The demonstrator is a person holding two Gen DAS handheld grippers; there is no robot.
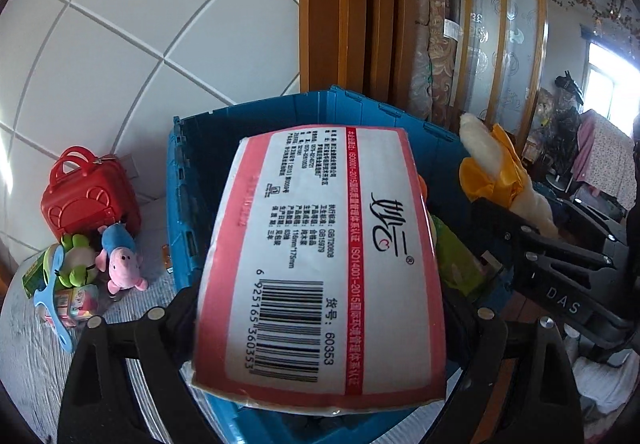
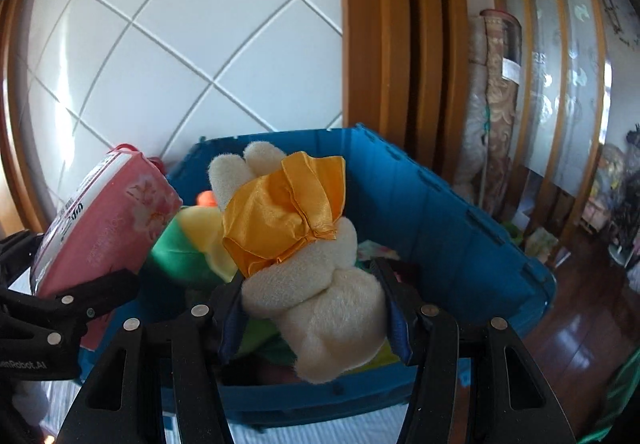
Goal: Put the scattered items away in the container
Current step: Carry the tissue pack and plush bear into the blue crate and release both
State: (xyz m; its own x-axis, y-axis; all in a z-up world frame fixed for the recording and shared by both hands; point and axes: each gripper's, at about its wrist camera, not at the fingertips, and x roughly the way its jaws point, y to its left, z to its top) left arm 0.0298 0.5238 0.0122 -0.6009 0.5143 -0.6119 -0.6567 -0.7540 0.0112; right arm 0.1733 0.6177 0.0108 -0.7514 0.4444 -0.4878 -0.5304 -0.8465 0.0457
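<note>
Left view only: red case (image 1: pixel 90 195), pig plush (image 1: pixel 122 258) beside blue crate (image 1: pixel 188 203)

The tissue pack (image 1: pixel 320 268) held across the frame's middle bears a barcode numbered 6 925165 360353, "60353", "GB/T20808", and red strips reading "ISO14001-2015". At lower right, the right gripper (image 1: pixel 520 228) reads "DAS".

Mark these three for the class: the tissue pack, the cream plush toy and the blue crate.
tissue pack (image 1: pixel 320 264), left wrist view, on its white printed label.
cream plush toy (image 2: pixel 320 308), right wrist view, on its furry body below the yellow cloth.
blue crate (image 2: pixel 460 211), right wrist view, on its inner right wall.
</note>
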